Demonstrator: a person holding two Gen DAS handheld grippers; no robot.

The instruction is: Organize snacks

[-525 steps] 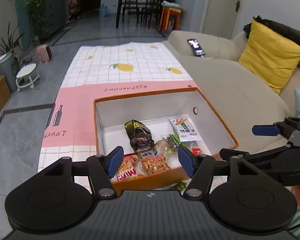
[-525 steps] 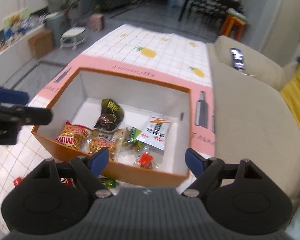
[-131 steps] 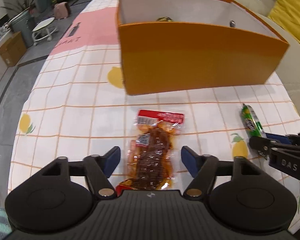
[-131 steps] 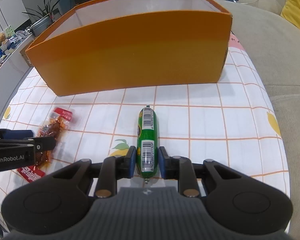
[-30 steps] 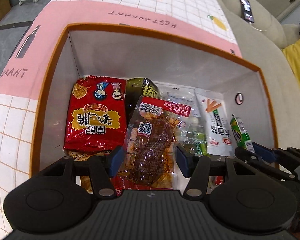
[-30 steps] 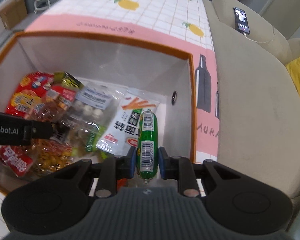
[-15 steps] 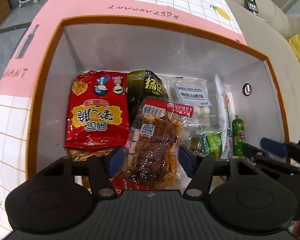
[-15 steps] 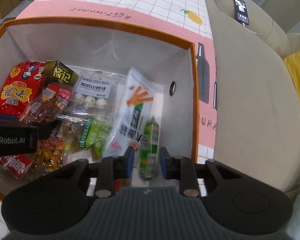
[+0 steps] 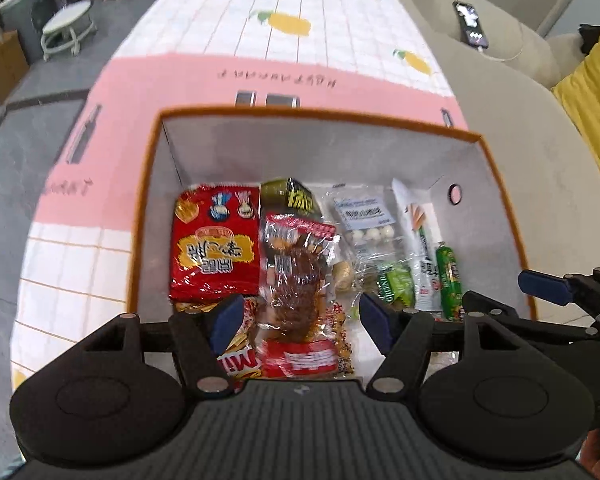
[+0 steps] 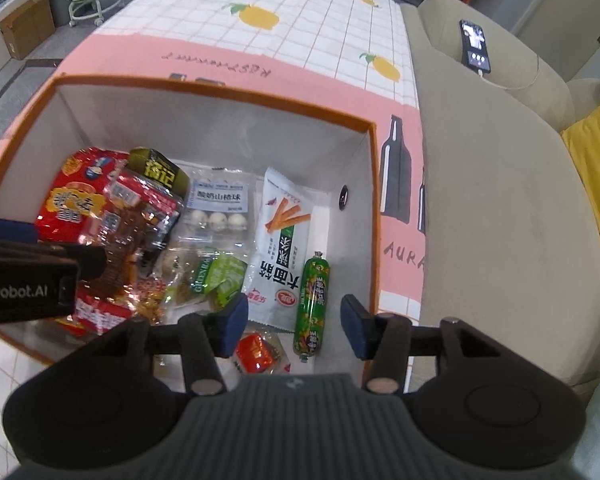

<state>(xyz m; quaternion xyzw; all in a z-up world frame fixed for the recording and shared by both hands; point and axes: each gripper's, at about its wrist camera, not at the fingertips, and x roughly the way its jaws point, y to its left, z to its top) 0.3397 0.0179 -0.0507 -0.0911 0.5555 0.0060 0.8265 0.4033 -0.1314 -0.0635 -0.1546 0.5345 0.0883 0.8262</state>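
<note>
The orange box [image 9: 320, 114] with white inside walls holds several snack packs. The clear meat snack pack [image 9: 296, 276] lies among them, below my open left gripper [image 9: 300, 318]. The green sausage [image 10: 313, 304] lies by the box's right wall, loose beneath my open right gripper [image 10: 294, 324]. It also shows in the left wrist view [image 9: 449, 280]. A big red bag [image 9: 214, 244], a white stick-snack pack [image 10: 278, 248] and a green pack [image 10: 220, 280] lie in the box [image 10: 220, 96] too. The left gripper's side [image 10: 24, 280] shows at the left in the right wrist view.
The box stands on a pink and white checked cloth [image 9: 284, 40] with lemon prints. A beige sofa [image 10: 500, 184] runs along the right, with a phone [image 10: 476, 46] and a yellow cushion [image 9: 596, 92] on it. A white stool [image 9: 66, 30] stands on the floor far left.
My right gripper opened and the green sausage dropped into the box by its right wall. My left gripper let the meat snack pack lie in the box. Both grippers rose a little.
</note>
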